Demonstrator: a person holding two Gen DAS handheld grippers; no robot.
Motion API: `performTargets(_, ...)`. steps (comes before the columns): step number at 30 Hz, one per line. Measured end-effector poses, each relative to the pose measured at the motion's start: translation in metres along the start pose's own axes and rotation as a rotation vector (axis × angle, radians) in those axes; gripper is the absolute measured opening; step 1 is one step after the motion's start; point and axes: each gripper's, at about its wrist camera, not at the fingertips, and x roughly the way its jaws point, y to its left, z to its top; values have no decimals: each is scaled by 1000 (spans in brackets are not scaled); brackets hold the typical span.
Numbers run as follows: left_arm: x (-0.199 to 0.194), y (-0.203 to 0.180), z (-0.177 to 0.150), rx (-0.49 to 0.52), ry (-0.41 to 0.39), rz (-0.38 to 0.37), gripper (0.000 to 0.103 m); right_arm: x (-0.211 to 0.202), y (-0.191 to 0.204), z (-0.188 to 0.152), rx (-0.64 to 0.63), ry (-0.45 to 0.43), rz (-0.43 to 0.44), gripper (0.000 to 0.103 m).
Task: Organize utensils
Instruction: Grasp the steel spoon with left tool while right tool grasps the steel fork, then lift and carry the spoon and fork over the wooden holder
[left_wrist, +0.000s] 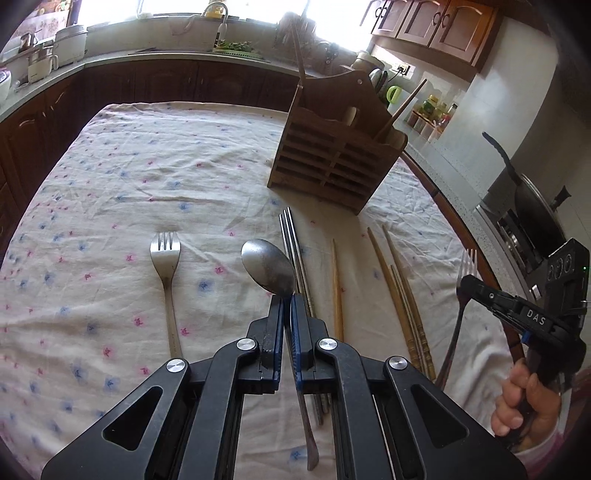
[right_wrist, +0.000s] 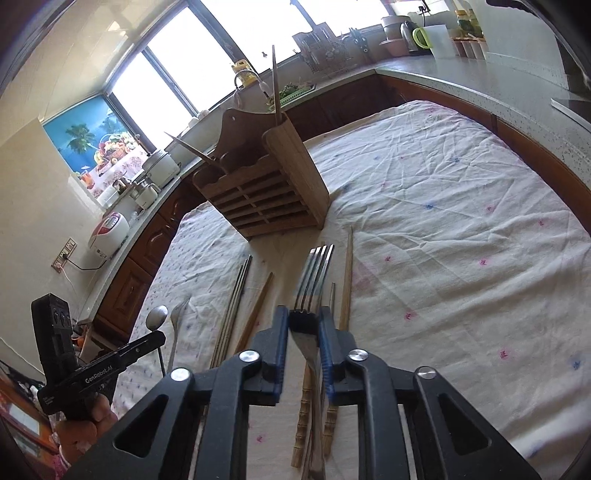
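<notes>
The left gripper (left_wrist: 287, 300) is clamped on the neck of a spoon (left_wrist: 267, 266), whose bowl sticks out just ahead of the fingertips while its handle runs back between the fingers. The right gripper (right_wrist: 303, 316) is likewise closed on a fork (right_wrist: 314, 275), pinching it just below the tines, which point forward and up. Both utensils appear lifted clear of the tablecloth (left_wrist: 110, 177), so the step in hand looks like carrying two picked pieces toward storage

Just beyond and below the left gripper, to its right, lie a pair of metal chopsticks (left_wrist: 291, 251); further right are wooden chopsticks (left_wrist: 399, 291). To its left, a second fork (left_wrist: 167, 266) rests flat on the cloth, well apart from the fingers

Farther ahead, slightly right of the left gripper and left of the right one, stands the wooden utensil holder (left_wrist: 332, 155), upright, with a few chopsticks already poking from it

The next move probably calls for tipping each utensil handle-down over an open compartment, then releasing; the two grippers would need to avoid crowding each other at the holder's top
</notes>
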Motion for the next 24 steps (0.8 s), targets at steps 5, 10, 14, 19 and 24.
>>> performTargets(5, -24, -5, 9, 5, -61, -26, 2, -9, 9, 3, -11, -19, 16, 3)
performTargets(10, -39, -6, 18, 9, -111, -34, 2, -19, 16, 9, -15, -54, 31, 3)
performTargets(14, -43, -2, 25, -3, -131, -37, 2, -24, 19, 18, -18, -84, 36, 3)
performTargets(19, -47, -3, 38, 1, -158, -38, 2, -27, 27, 34, -34, -128, 42, 3)
performTargets(24, -51, -4, 63, 12, -209, -37, 2, -26, 35, 56, -53, -179, 44, 3)
